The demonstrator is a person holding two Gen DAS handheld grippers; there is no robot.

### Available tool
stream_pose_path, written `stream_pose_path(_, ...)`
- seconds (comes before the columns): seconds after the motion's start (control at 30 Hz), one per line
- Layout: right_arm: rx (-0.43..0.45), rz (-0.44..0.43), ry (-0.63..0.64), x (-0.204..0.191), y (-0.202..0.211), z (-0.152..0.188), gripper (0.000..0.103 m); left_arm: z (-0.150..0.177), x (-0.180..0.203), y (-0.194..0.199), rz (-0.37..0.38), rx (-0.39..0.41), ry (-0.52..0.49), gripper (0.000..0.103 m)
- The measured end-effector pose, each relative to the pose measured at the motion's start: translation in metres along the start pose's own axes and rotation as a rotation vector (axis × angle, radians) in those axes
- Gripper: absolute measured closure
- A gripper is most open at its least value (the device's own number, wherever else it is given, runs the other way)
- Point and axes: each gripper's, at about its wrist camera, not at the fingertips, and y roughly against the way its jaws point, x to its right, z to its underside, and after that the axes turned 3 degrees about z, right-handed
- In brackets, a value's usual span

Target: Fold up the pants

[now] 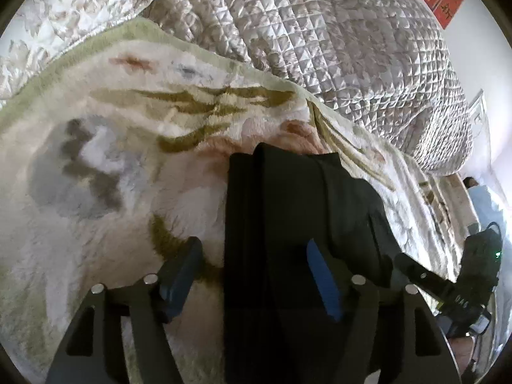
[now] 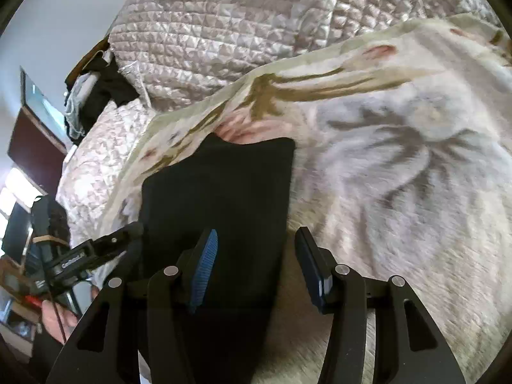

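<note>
Jaws parted over black pants; no legible writing.

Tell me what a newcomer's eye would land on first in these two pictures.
First, the black pants, folded into a dark slab on the pale floral blanket, right in the middle of both views. Next, the blue pads of each hand-held gripper, standing open astride the pants' near edges. Behind, a shiny quilted bedspread bulks up.

Each wrist camera looks steeply down along its own fingers, close over the blanket. The left view faces the pants' left edge, the right view their right edge; both share pants, blanket and quilt.
</note>
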Motion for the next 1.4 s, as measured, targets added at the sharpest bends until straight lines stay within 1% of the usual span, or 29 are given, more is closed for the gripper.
stream_pose_path(0.13,-0.023,-0.034,0.004,-0.009,-0.007,-0.004,0.050,0.002,0.008,-0.003,0.023,-0.008,-0.010,0.033)
stream_pose_path(0.17,-0.025,-0.039,0.003,-0.009,-0.006,-0.002,0.051,0.004,0.011,-0.002,0.024,-0.009,-0.025,0.038)
stream_pose_path(0.27,-0.032,-0.040,0.009,-0.010,-0.003,0.003,0.058,0.012,0.018,0.004,0.012,-0.012,-0.053,0.044)
stream_pose_path(0.37,-0.036,-0.026,0.000,-0.007,-0.010,-0.001,0.064,0.009,0.020,0.001,-0.006,-0.014,-0.066,0.045)
stream_pose_path(0.43,-0.030,-0.014,0.012,-0.009,-0.014,-0.004,0.068,0.004,0.020,-0.003,-0.015,-0.008,-0.068,0.048)
stream_pose_path(0.47,-0.027,-0.008,0.016,-0.011,-0.015,-0.005,0.071,0.002,0.021,-0.004,-0.019,-0.006,-0.068,0.051)
stream_pose_path(0.5,-0.024,-0.012,0.013,-0.011,-0.014,-0.005,0.077,0.002,0.023,-0.003,-0.025,-0.004,-0.069,0.056)
stream_pose_path(0.53,-0.018,-0.016,0.015,-0.012,-0.011,-0.005,0.081,0.002,0.026,-0.001,-0.034,0.004,-0.077,0.060)
stream_pose_path(0.57,-0.007,-0.024,0.021,-0.014,-0.006,-0.005,0.087,0.002,0.030,0.003,-0.048,0.017,-0.095,0.066)
stream_pose_path(0.6,-0.001,-0.029,0.025,-0.016,-0.003,-0.006,0.087,0.002,0.034,0.007,-0.054,0.030,-0.113,0.071)
stream_pose_path(0.7,0.023,-0.043,0.051,-0.028,0.008,-0.009,0.087,-0.001,0.045,0.018,-0.045,0.054,-0.137,0.078)
stream_pose_path(0.87,0.044,-0.092,0.072,-0.047,0.022,-0.021,0.088,-0.013,0.056,0.033,-0.024,0.066,-0.164,0.080)
stream_pose_path(0.97,0.061,-0.118,0.089,-0.059,0.025,-0.039,0.088,-0.032,0.058,0.042,-0.014,0.090,-0.181,0.080)
stream_pose_path(1.03,0.060,-0.127,0.098,-0.065,0.019,-0.053,0.087,-0.050,0.055,0.041,-0.014,0.095,-0.182,0.080)
stream_pose_path(1.27,0.029,-0.130,0.137,-0.080,-0.032,-0.105,0.087,-0.106,0.029,0.014,-0.048,0.082,-0.170,0.080)
stream_pose_path(1.33,0.030,-0.130,0.142,-0.078,-0.048,-0.117,0.087,-0.120,0.020,0.003,-0.051,0.082,-0.159,0.079)
stream_pose_path(1.4,0.018,-0.114,0.135,-0.071,-0.069,-0.128,0.086,-0.132,0.007,-0.015,-0.069,0.082,-0.139,0.078)
